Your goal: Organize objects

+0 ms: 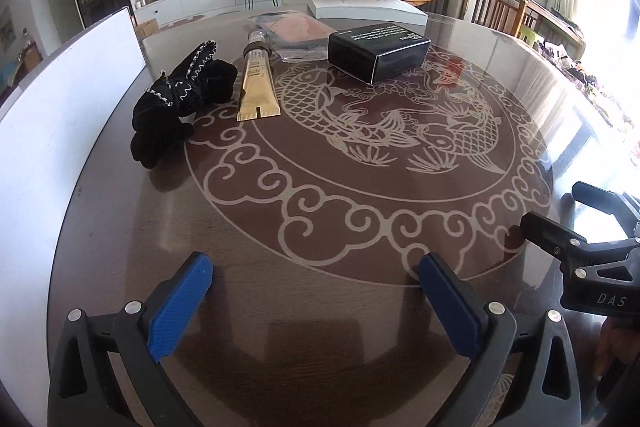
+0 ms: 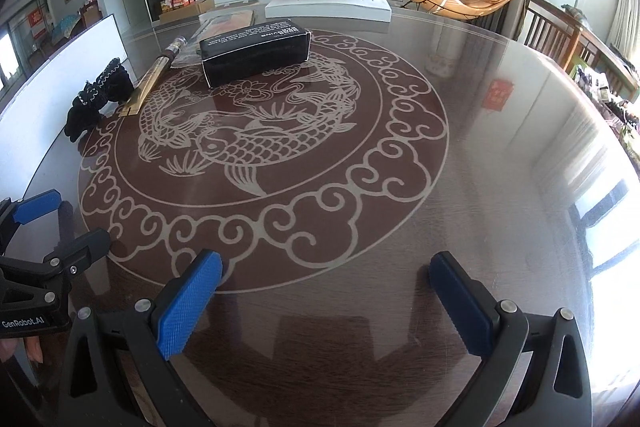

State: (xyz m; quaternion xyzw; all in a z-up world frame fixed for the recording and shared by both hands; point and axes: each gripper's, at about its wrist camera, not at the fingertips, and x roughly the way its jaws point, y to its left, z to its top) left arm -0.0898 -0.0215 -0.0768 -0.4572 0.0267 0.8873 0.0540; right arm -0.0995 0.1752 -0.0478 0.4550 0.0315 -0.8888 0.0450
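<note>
On a round glass-topped table [image 1: 344,227] with a fish pattern lie a black fabric piece with silver stitching [image 1: 180,107], a gold tube [image 1: 258,83], a black box [image 1: 378,51] and a clear plastic packet [image 1: 296,31] behind them. They also show in the right wrist view: fabric [image 2: 98,95], tube [image 2: 154,75], box [image 2: 256,51]. My left gripper [image 1: 316,291] is open and empty near the table's front edge. My right gripper [image 2: 328,291] is open and empty beside it, well short of the objects.
A white board [image 1: 60,99] stands along the table's left edge. A white box with an open lid [image 1: 364,3] sits at the far edge. Wooden chairs [image 1: 504,11] stand at the right. The right gripper's body [image 1: 592,259] shows in the left wrist view.
</note>
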